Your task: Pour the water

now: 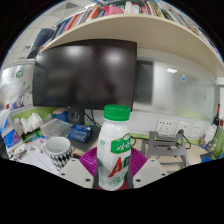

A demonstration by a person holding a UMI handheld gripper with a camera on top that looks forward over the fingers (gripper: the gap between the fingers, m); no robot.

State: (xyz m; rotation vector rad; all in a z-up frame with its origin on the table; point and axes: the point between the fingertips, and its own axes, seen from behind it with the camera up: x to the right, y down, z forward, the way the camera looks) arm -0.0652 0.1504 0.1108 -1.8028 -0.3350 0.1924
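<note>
A bottle (115, 148) stands upright between the two fingers of the tool (115, 172), its pads against the bottle's sides. To its left a mug (58, 151) sits on the bench (35, 158). Behind both stands a monitor (84, 73), with a shelf of books (120, 12) above it.

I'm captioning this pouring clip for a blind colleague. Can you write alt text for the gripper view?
A white bottle with a green cap stands between the gripper fingers, whose magenta pads flank it closely; whether they press on it cannot be told. A white mug sits on the cluttered desk beside it, with a dark monitor behind and a bookshelf above.
</note>
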